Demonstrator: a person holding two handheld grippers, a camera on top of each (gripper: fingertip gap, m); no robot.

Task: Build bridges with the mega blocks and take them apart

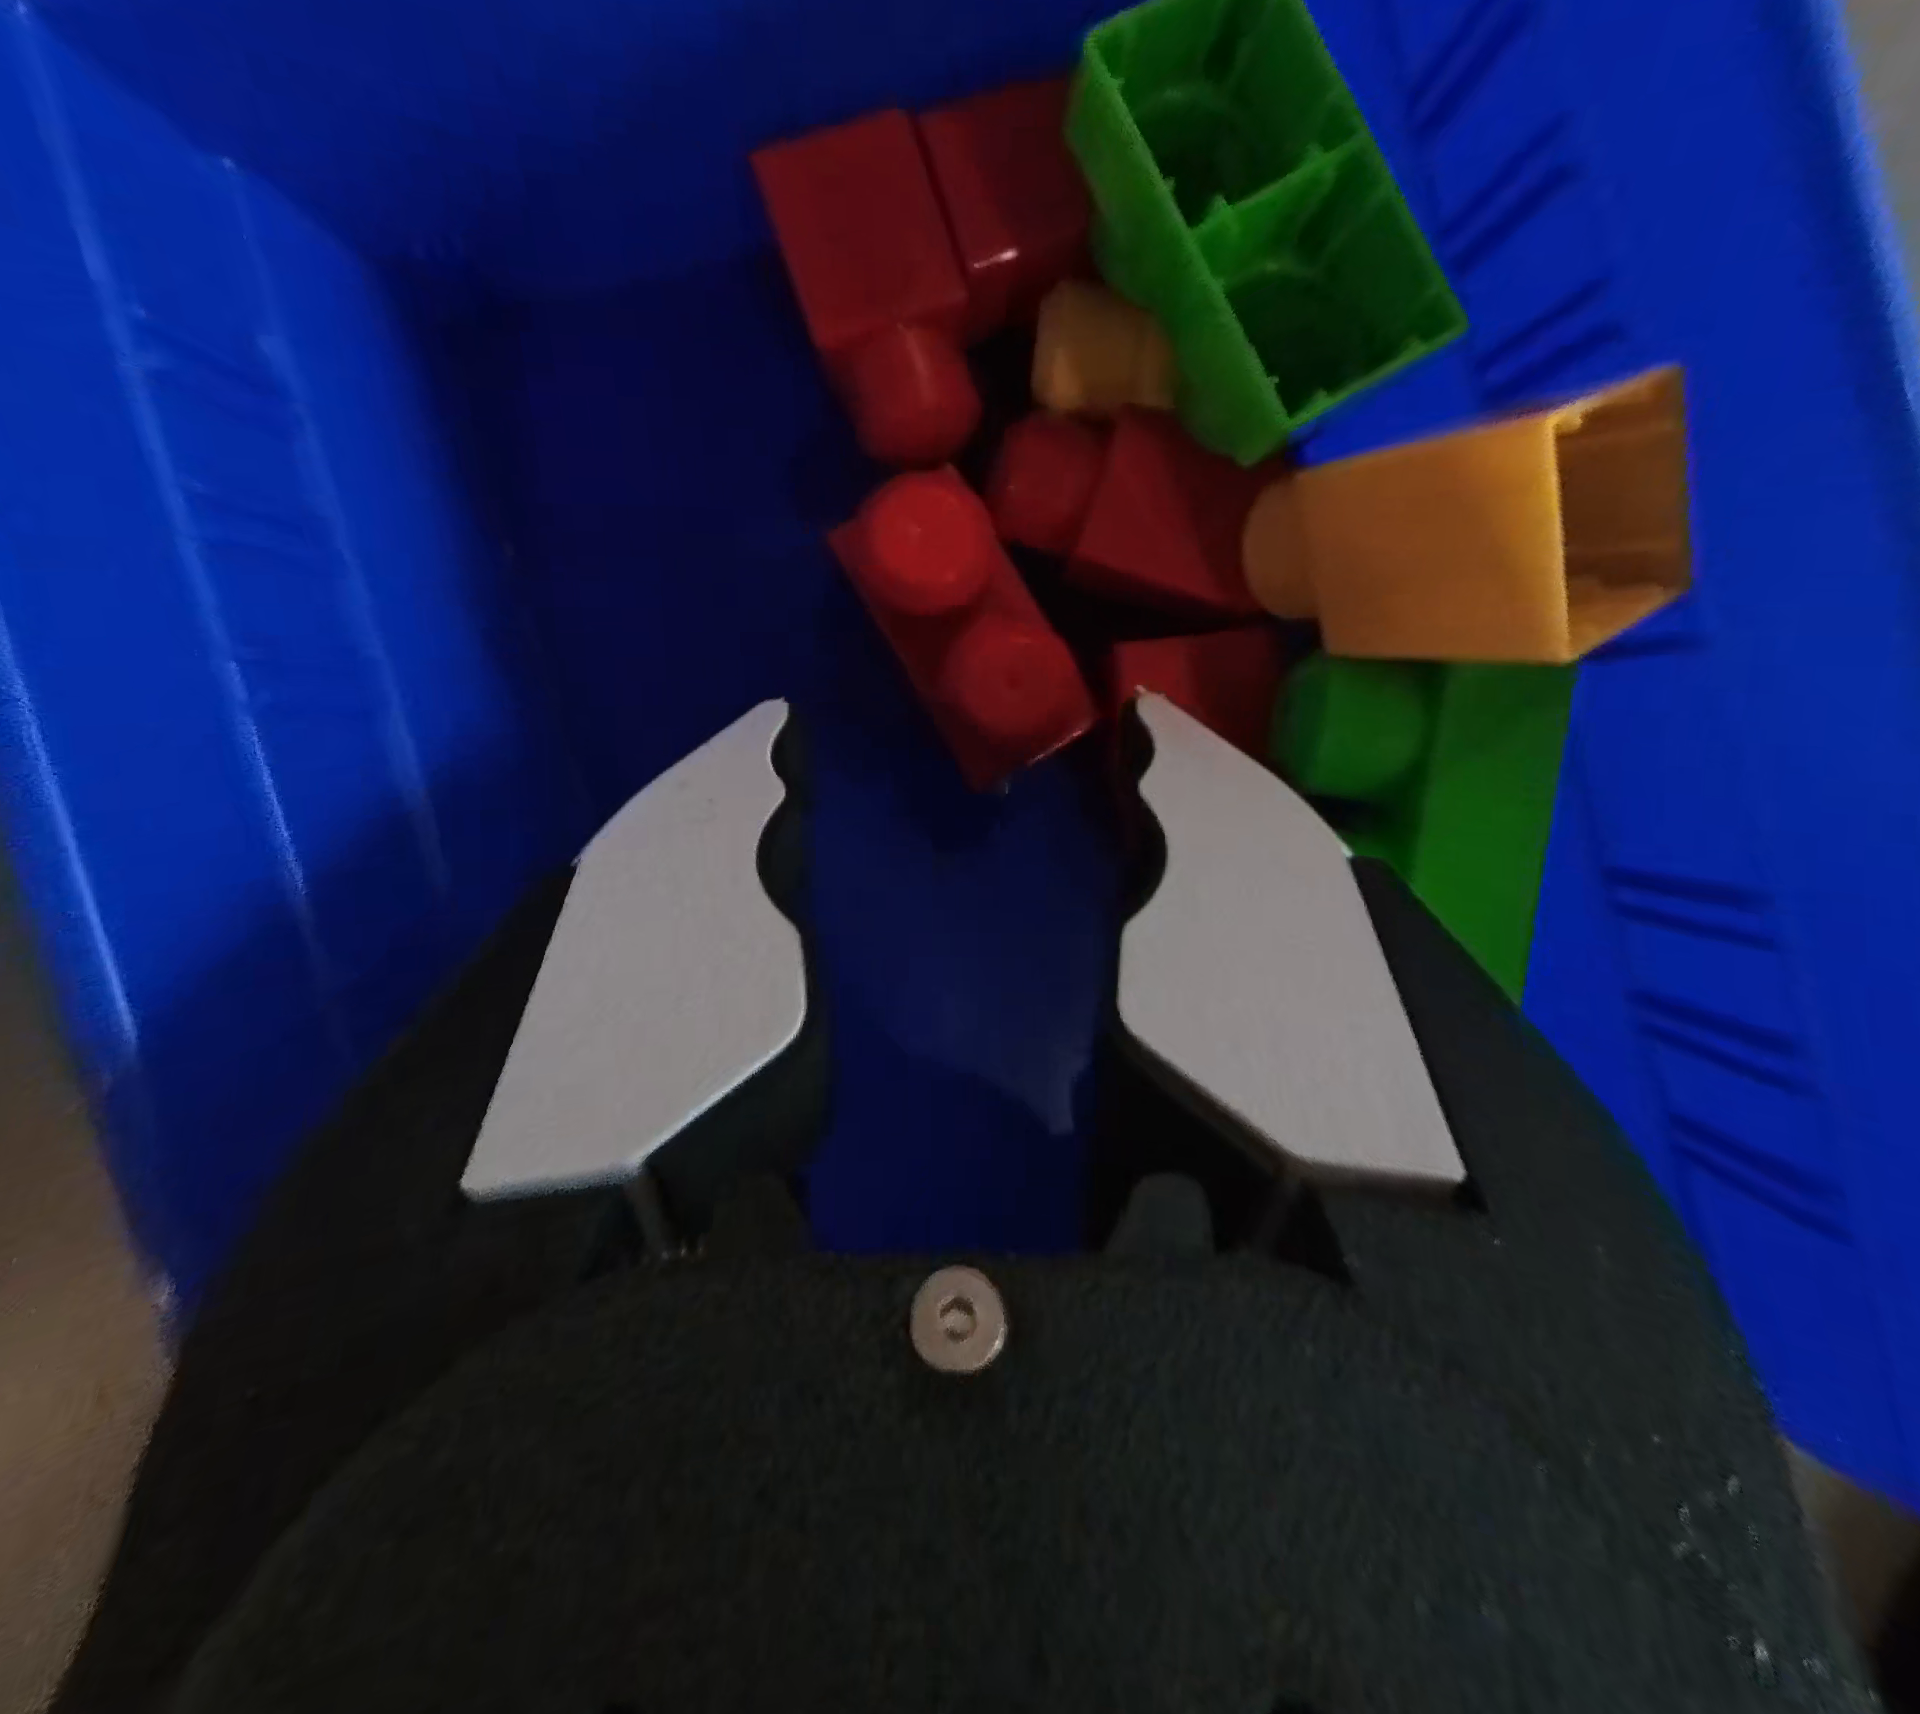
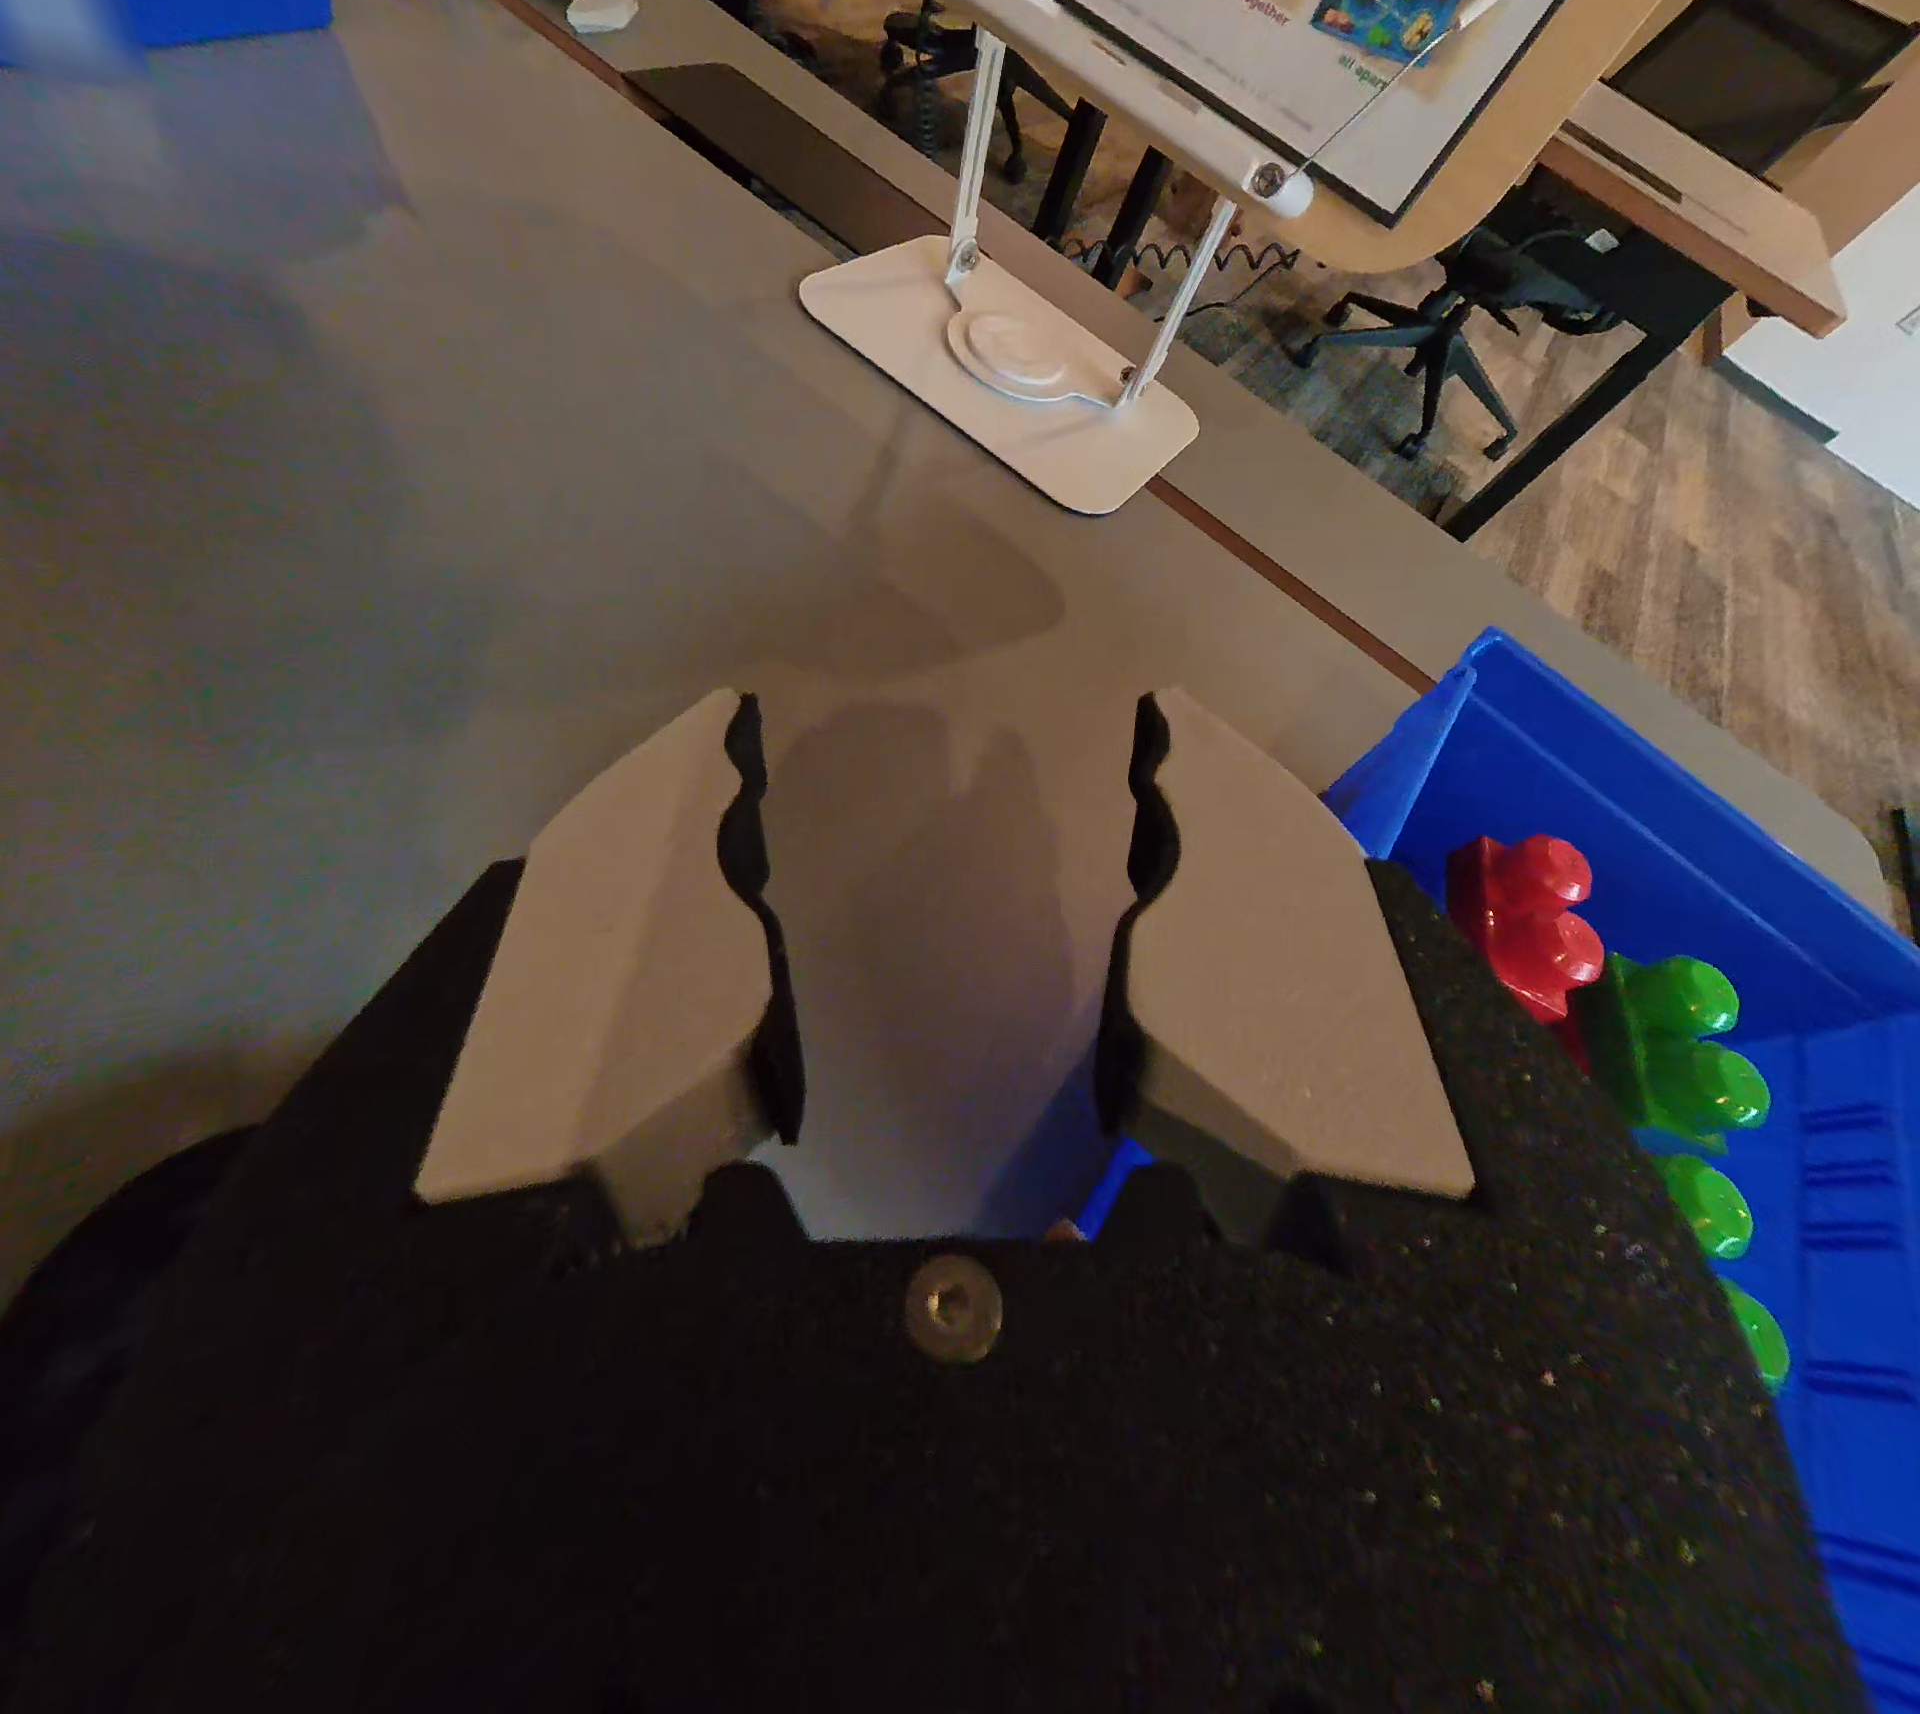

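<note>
Down inside a blue bin [image 1: 312, 417], the left gripper [image 1: 956, 719] hangs with its jaws parted and nothing between them, tips just above a two-stud red block [image 1: 966, 625]. Loose blocks are heaped against the bin's right wall: several red, a green one [image 1: 1257, 199] lying hollow side up, a yellow one [image 1: 1455, 521] on its side, another green [image 1: 1444, 781] below it. None looks pressed to another.

Over the bare grey bench [image 2: 520, 469], the right gripper [image 2: 945, 729] is likewise open and empty. A second blue bin [image 2: 1662, 833] at the bench's right edge holds a red block [image 2: 1527, 916] and a green one [image 2: 1683, 1062]. A white stand [image 2: 997, 365] with an instruction sheet sits at the far edge.

No bridge stands anywhere; either building has yet to begin or dismantling is complete.
</note>
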